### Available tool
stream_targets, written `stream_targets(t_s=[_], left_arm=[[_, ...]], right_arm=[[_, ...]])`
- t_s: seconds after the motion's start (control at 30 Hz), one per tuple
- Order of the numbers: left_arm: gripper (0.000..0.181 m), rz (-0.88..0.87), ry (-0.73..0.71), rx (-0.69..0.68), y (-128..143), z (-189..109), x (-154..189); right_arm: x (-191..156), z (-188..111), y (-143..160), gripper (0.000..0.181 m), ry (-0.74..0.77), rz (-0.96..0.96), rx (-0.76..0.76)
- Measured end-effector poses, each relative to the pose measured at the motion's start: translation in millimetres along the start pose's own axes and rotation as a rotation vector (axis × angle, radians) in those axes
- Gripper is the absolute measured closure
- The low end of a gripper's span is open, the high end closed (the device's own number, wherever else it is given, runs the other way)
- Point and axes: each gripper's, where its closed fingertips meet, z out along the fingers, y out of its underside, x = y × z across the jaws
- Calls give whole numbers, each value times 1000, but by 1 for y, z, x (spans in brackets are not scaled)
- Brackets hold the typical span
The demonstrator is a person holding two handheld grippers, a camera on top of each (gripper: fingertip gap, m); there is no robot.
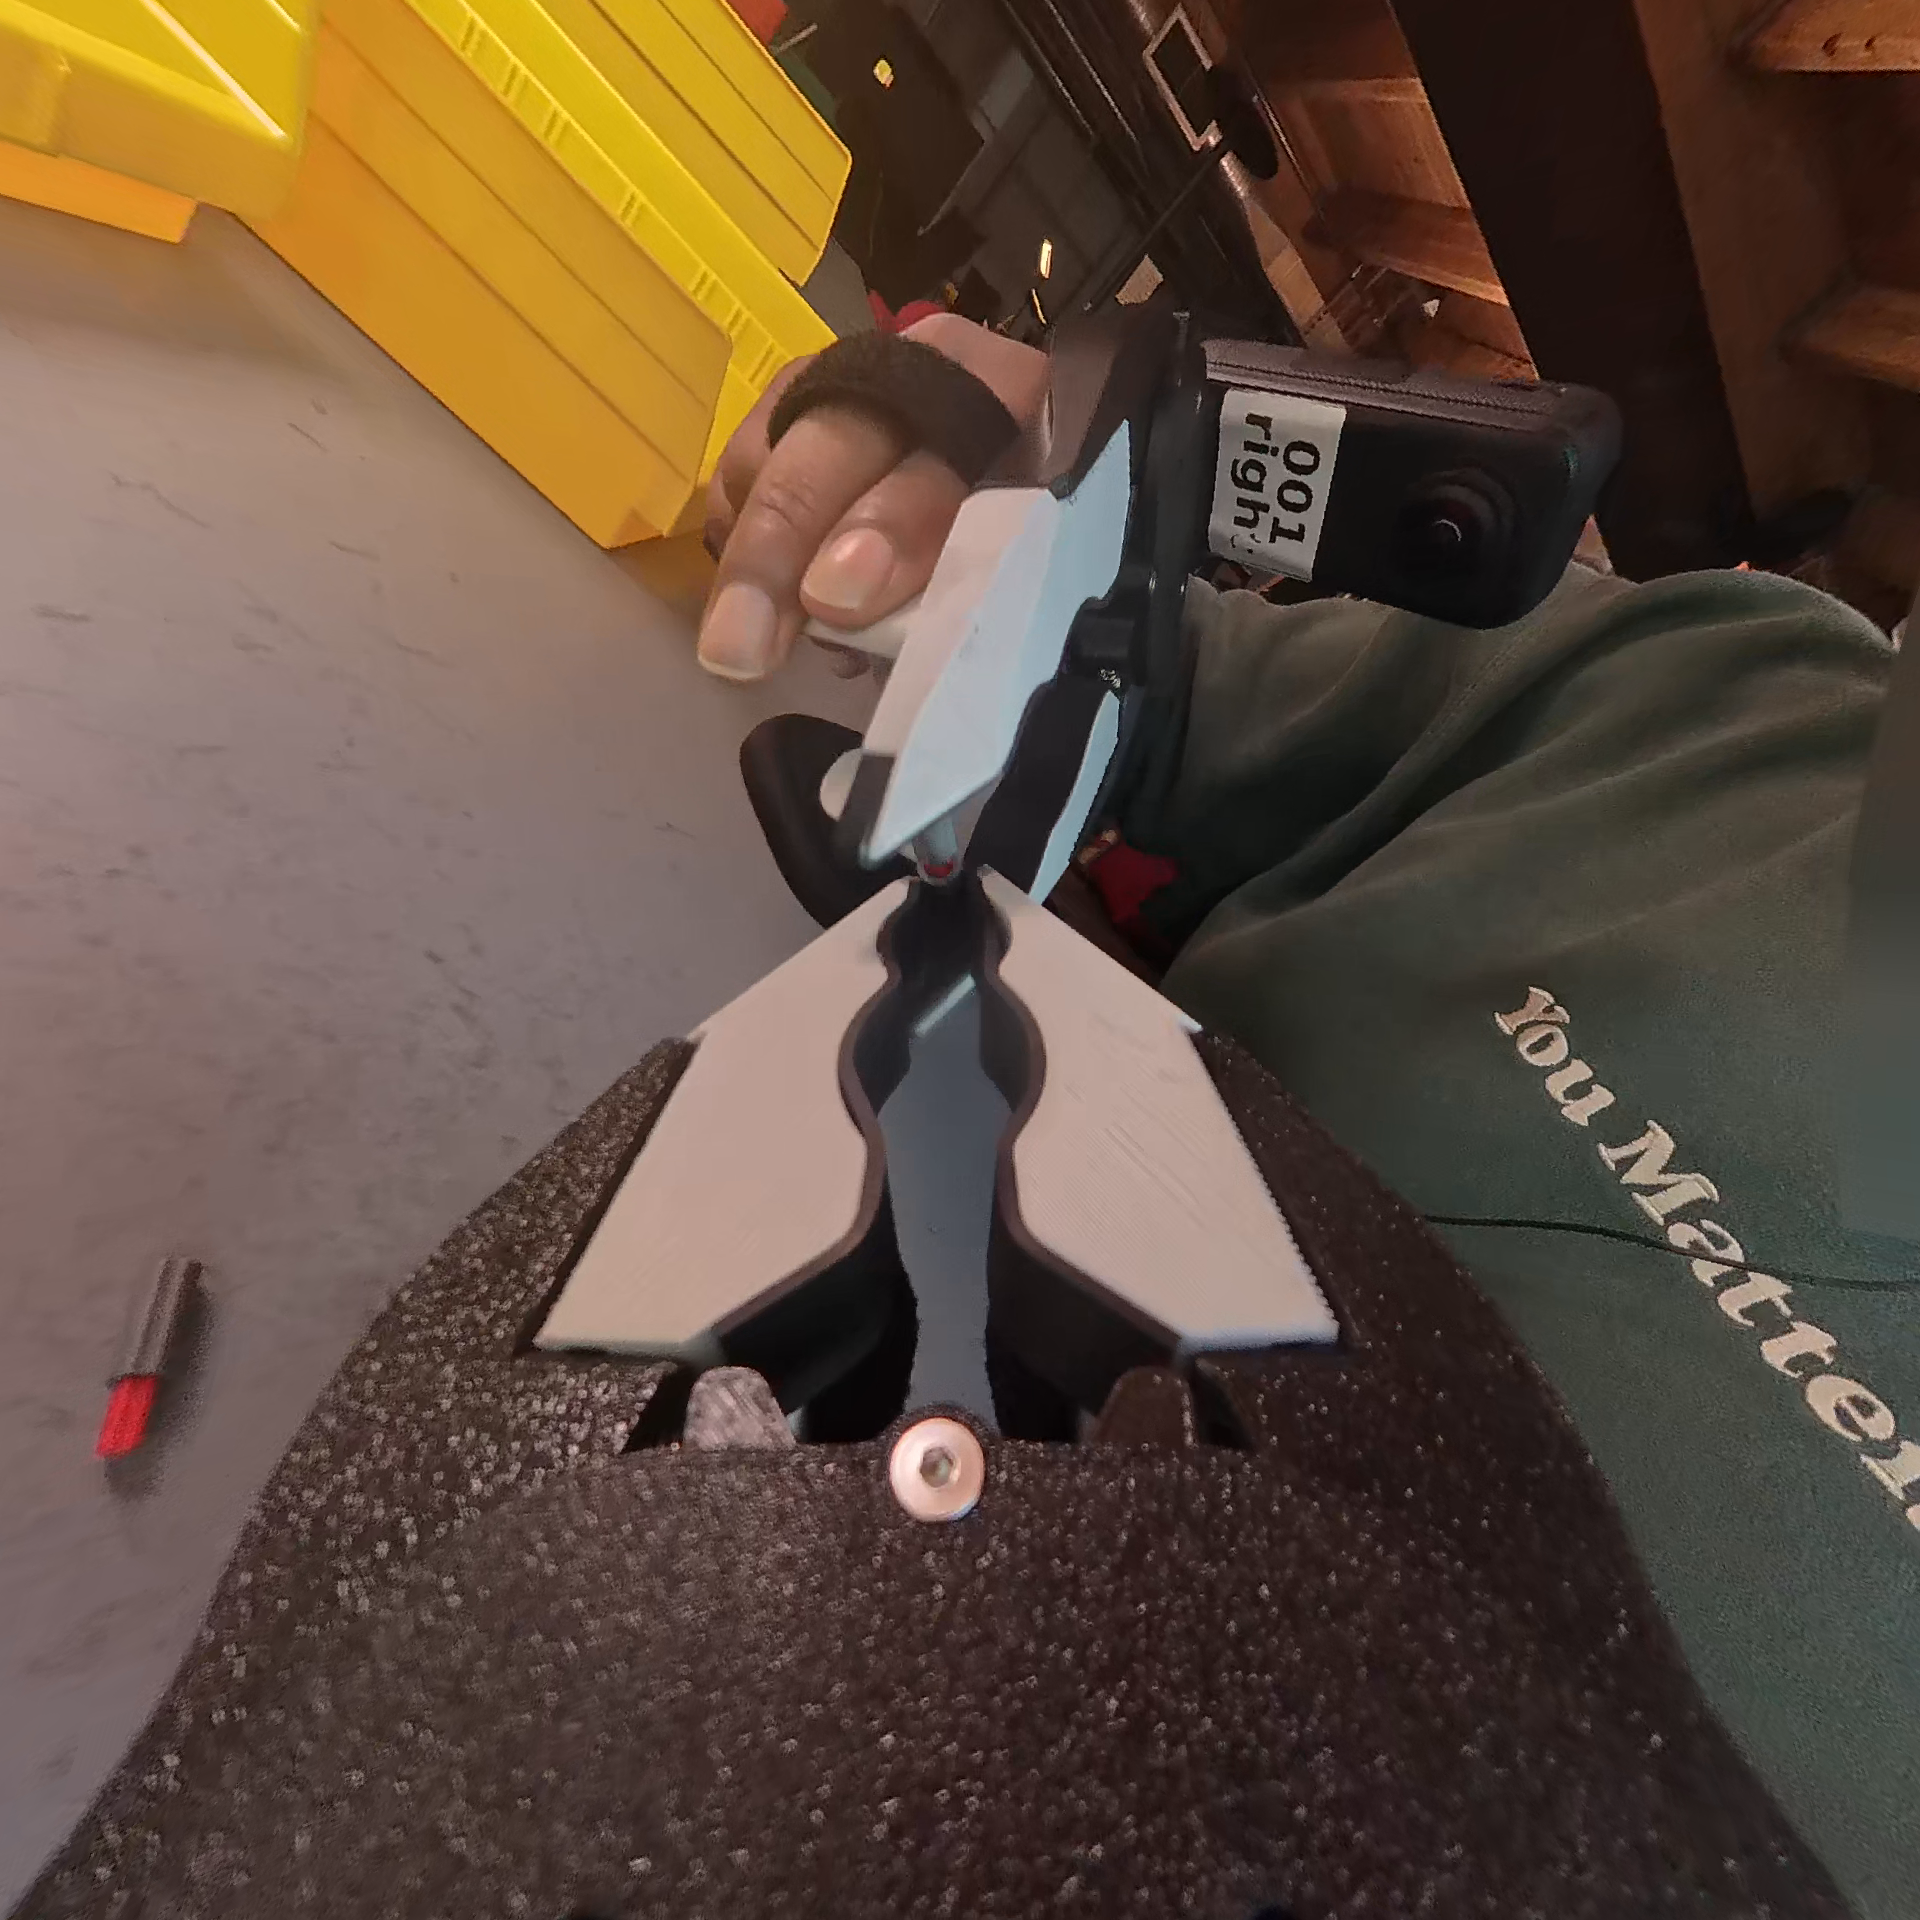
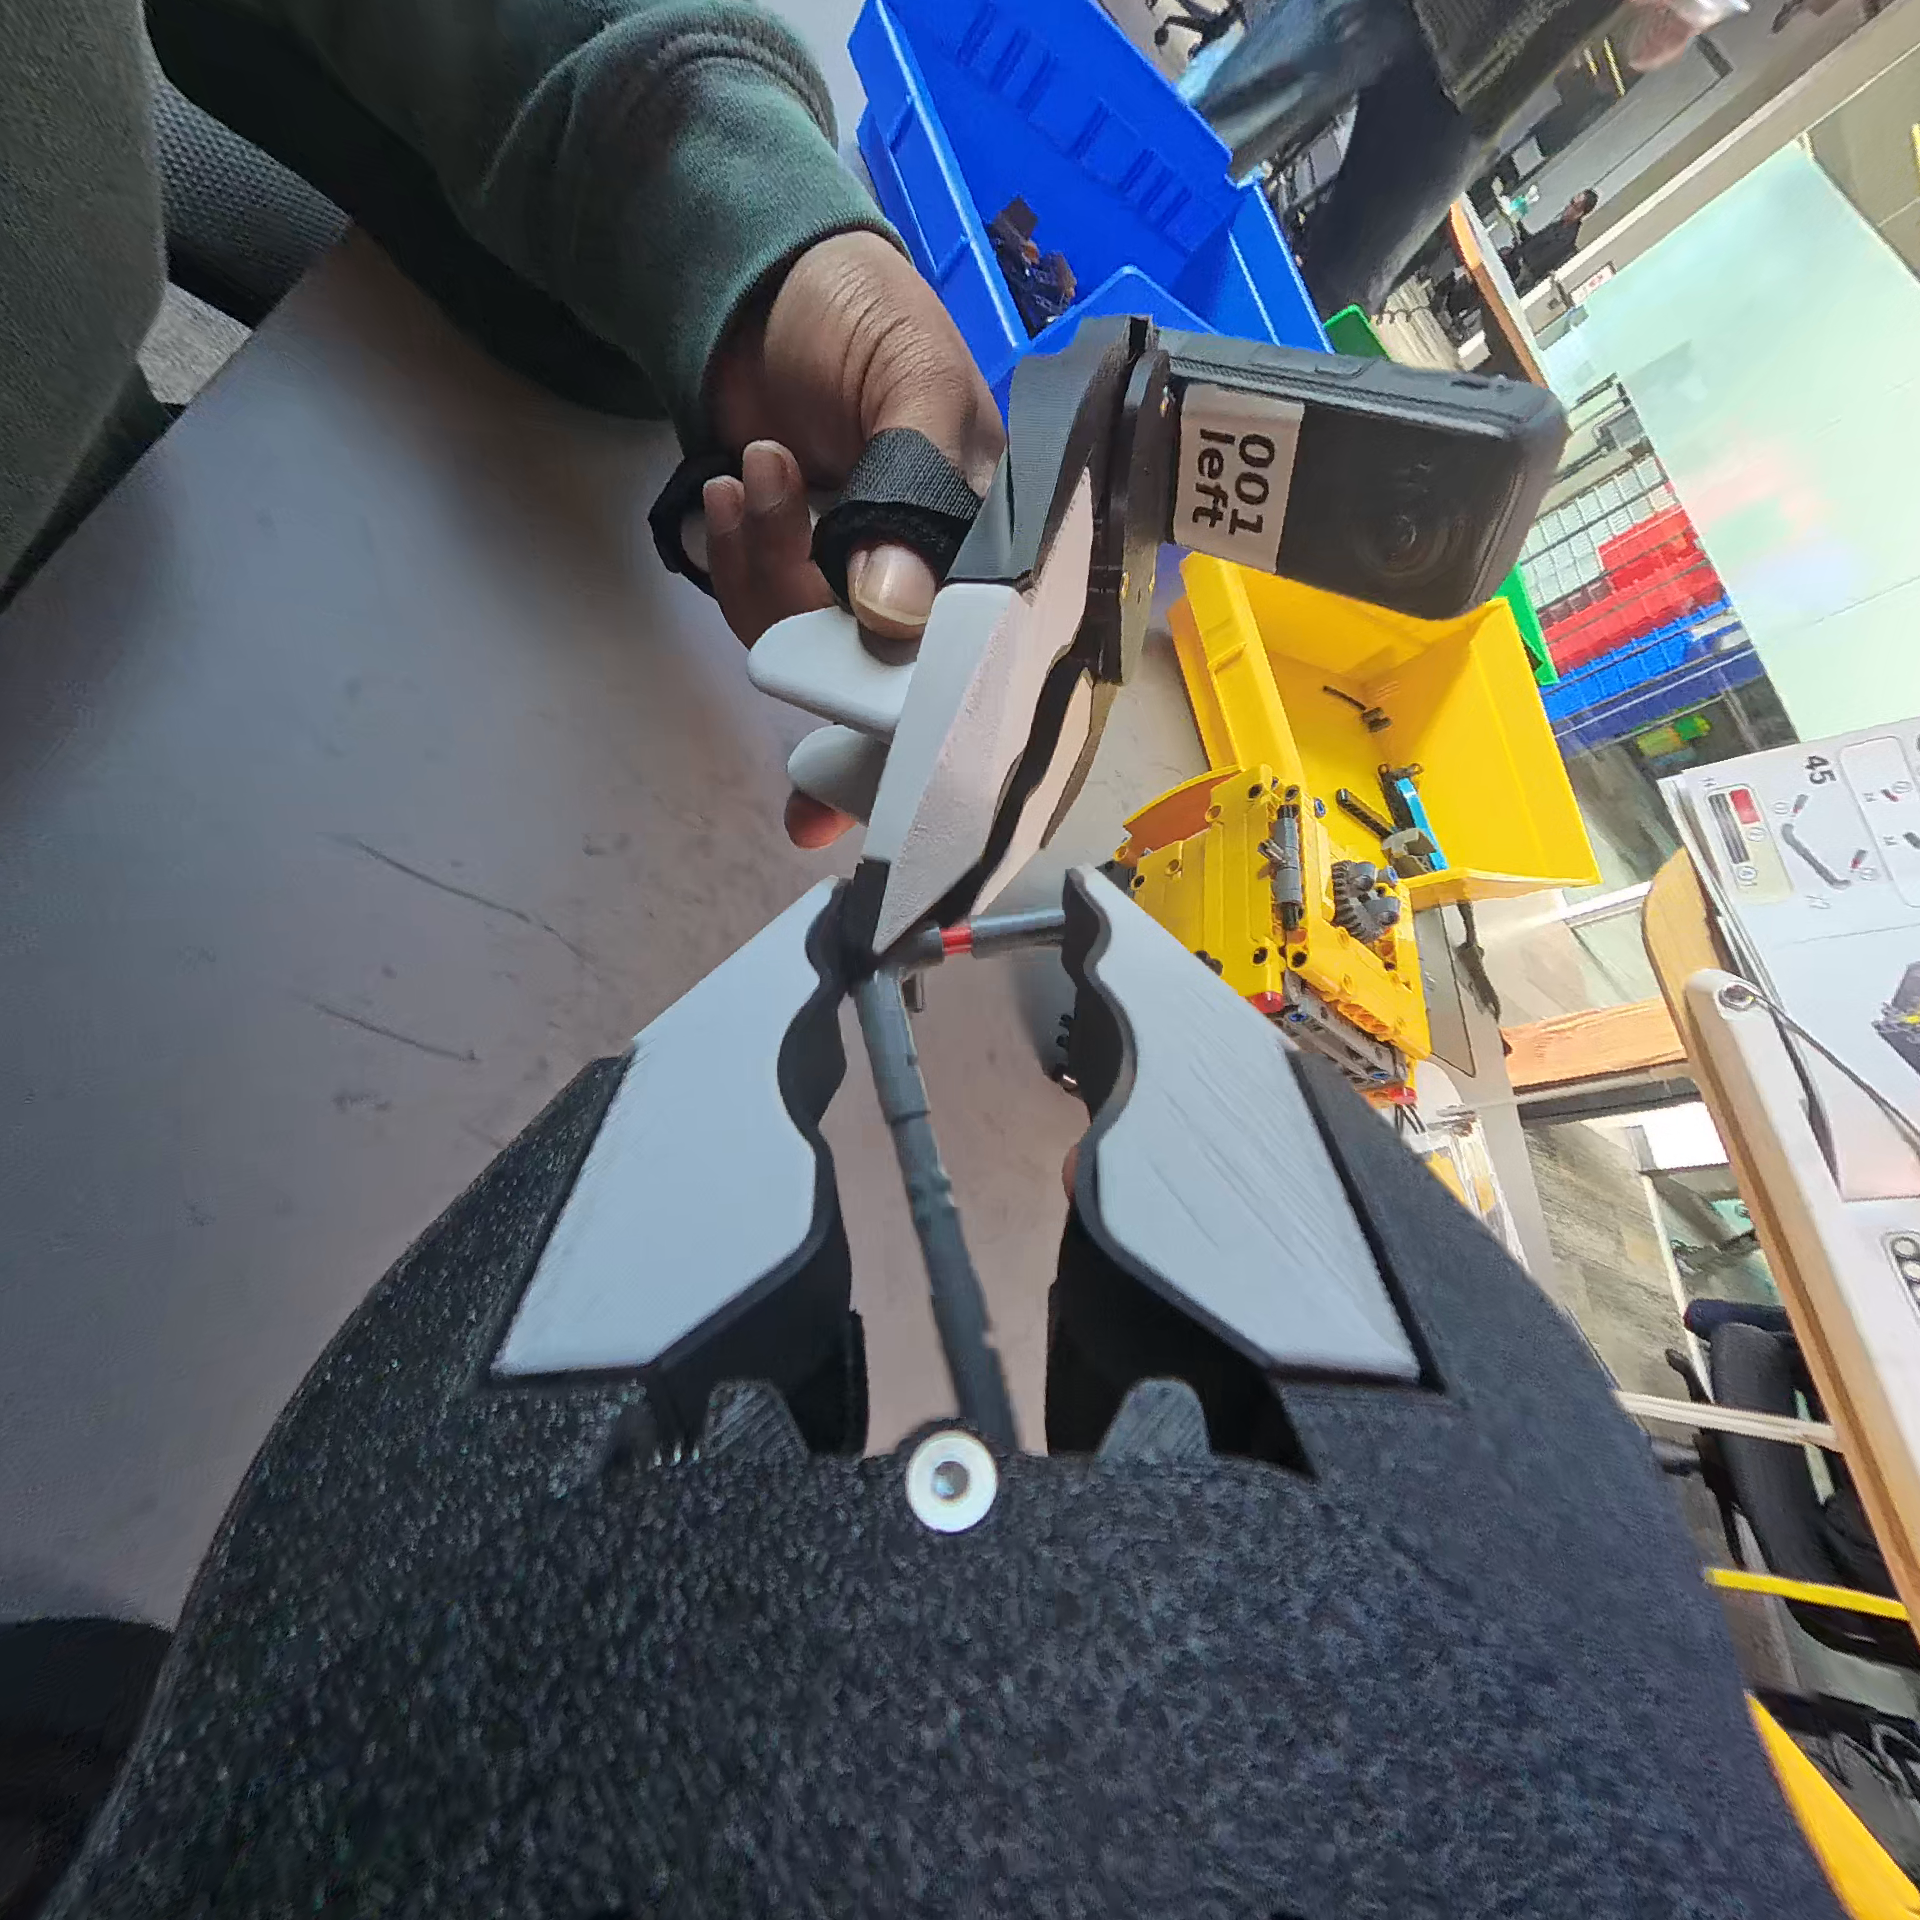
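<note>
Above the table (image 2: 312, 831), both grippers meet on one bent grey rod (image 2: 914, 1122). The left gripper (image 1: 940, 920) has its jaws drawn almost together and pinches the rod at its corner with the very tips. From that corner the long arm runs back between the jaws of the right gripper (image 2: 956, 914), touching neither. The short arm, with a red band (image 2: 956, 940), reaches across to the far fingertip. The right jaws stand wide; whether they press the short arm endwise or only bracket it, I cannot tell.

Just behind sits a yellow model (image 2: 1226, 894), with a yellow bin (image 2: 1507, 717) beyond it, a blue bin (image 2: 1039, 156) farther back, and a booklet (image 2: 1818, 831) to the side. A small red-tipped piece (image 1: 145, 1361) lies alone on the table.

The risk, as I judge it, is the thin hold. A round rod pinched at one point by the fingertips could roll or pivot if the long arm gets nudged. If the right fingers bear on it unevenly, the rod could spring free and drop to the table or against the model.
</note>
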Motion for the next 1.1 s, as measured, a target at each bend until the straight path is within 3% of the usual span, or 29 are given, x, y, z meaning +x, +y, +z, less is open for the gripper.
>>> stream_targets(t_s=[0.07,0.13,0.7,1.1], left_arm=[[178,3,8,-15,2,7,3],[179,4,12,8,-4,3,3],[177,56,2,-60,7,-2,4],[178,-19,67,-59,8,-4,7]], right_arm=[[-8,6,-7,149,-29,-31,5],[4,8,-8,151,41,-78,-27],[-3,3,-4,140,-8,-52,-20],[-5,5,-8,146,21,27,35]])
